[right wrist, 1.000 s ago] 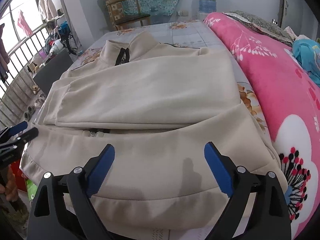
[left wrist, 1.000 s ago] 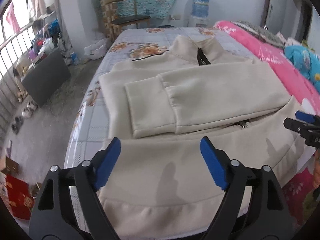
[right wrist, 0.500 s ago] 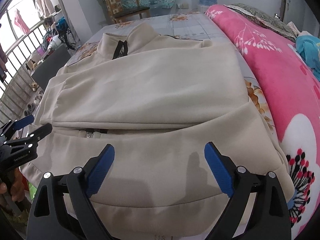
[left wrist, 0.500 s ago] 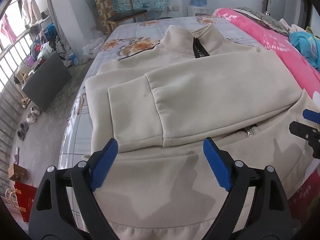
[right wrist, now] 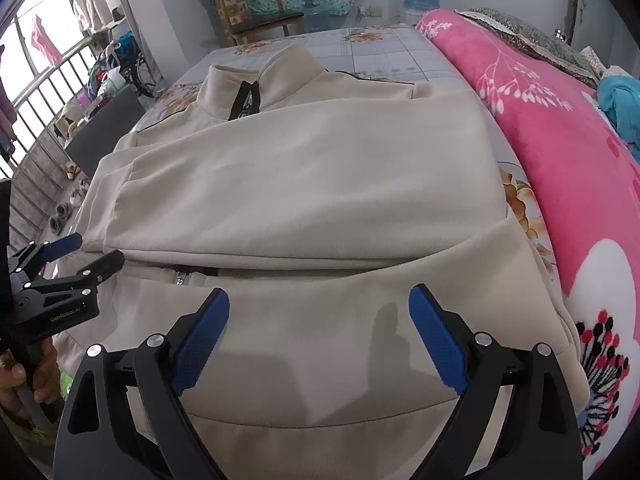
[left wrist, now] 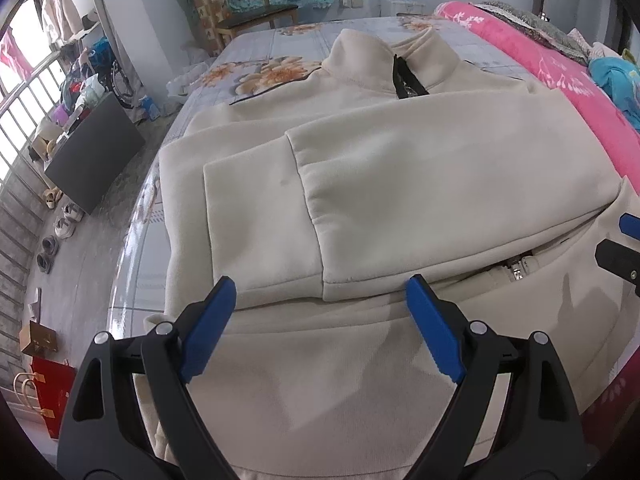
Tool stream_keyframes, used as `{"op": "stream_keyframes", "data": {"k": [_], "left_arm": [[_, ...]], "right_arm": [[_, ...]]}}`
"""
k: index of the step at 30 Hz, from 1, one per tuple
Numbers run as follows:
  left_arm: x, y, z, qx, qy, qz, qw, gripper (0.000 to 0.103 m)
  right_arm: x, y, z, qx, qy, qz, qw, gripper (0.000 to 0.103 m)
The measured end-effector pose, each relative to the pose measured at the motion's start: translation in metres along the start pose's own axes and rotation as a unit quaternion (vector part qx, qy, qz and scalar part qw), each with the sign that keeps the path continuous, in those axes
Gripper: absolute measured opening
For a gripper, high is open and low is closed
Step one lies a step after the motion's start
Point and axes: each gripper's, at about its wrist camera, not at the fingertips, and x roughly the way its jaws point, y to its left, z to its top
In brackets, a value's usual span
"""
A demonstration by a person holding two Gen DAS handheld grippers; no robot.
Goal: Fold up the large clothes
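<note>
Both grippers, left gripper (left wrist: 320,312) and right gripper (right wrist: 318,324), hang with jaws wide and empty over the cream jacket (left wrist: 400,184) on the bed (left wrist: 280,44), seemingly not touching it.

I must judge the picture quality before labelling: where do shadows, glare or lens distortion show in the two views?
Left wrist view: fisheye bends the bed edges, dark corners, glare on the glossy sheet beside the jacket. Right wrist view: right gripper casts soft shadows on the jacket; window overexposed. Both sharp.

White print "GenRobot.AI" on left hand-held gripper (right wrist: 86,254) black body.
</note>
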Motion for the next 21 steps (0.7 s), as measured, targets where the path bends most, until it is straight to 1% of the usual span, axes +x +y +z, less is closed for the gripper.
{"op": "stream_keyframes", "data": {"k": [7,13,21], "left_arm": [[0.0015,0.0000,-0.0004,0.000,0.003,0.000,1.0000,0.084],[0.0047,0.0030,0.0009,-0.011,0.009,-0.007,0.9999,0.085],[0.0075,0.0009,0.0039,-0.023,0.018,0.003,0.9996,0.085]], "right_arm": [[0.0034,-0.0001,0.0018,0.002,0.004,0.002,1.000,0.089],[0.0055,0.0018,0.0027,0.001,0.008,0.004,1.000,0.089],[0.0010,-0.0035,0.0071,0.013,0.008,0.027,1.000,0.089]]}}
